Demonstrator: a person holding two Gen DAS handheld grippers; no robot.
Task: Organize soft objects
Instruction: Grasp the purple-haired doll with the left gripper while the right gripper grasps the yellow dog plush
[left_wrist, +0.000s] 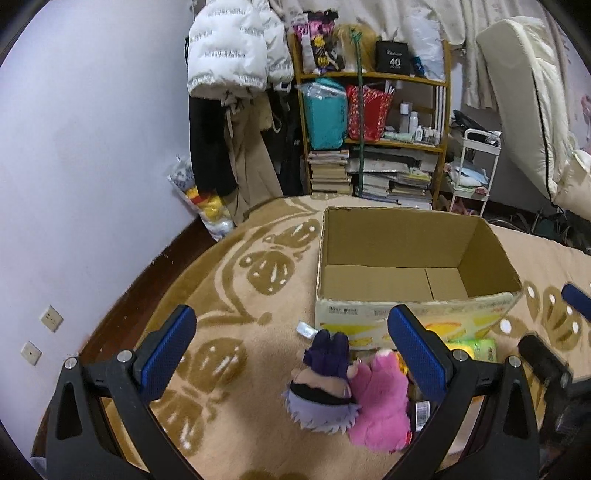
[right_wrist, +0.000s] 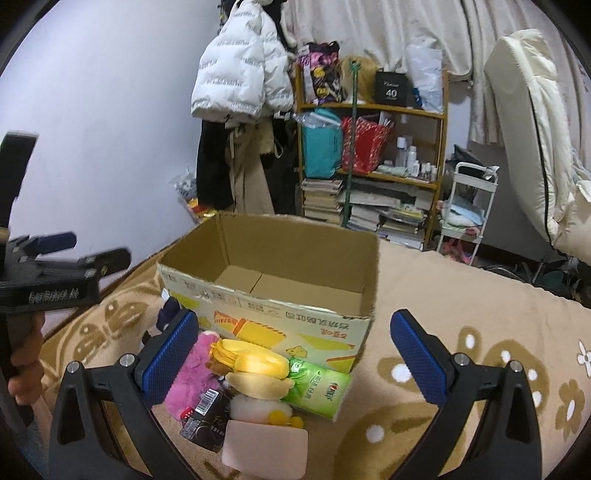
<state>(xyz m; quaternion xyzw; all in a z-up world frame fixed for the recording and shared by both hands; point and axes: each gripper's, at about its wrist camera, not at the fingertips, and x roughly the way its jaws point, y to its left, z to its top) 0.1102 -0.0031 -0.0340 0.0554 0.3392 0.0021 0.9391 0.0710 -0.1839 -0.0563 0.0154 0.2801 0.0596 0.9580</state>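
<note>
Cardboard is forming the open box (left_wrist: 413, 258), which is sitting on the patterned carpet (left_wrist: 236, 295) with nothing showing inside it. The soft objects are lying in a cluster against the box's printed front wall. In the left wrist view, the purple-haired doll (left_wrist: 325, 384) is lying face down, touching the pink plush (left_wrist: 376, 398); the right finger of the left gripper (left_wrist: 295, 347) is covering much of the cluster beyond the plush. The left gripper's jaws are standing spread wide, gripping nothing.

In the right wrist view, the right gripper (right_wrist: 295, 350) is likewise hanging released above the cluster, with its left finger overlapping the pink plush. The yellow plush (right_wrist: 255, 365) is lying between the pink plush and the green tissue pack (right_wrist: 317, 387). A black packet with a barcode (right_wrist: 207, 417) and a pale pink block (right_wrist: 266, 448) are lying nearest the camera. A white-and-yellow toy (right_wrist: 266, 410) is partly hidden under the yellow plush; its shape is hard to make out.

Behind the box, a wooden shelf (left_wrist: 373, 77) is holding books and bags, and a white puffer jacket (left_wrist: 232, 48) is hanging beside it.
</note>
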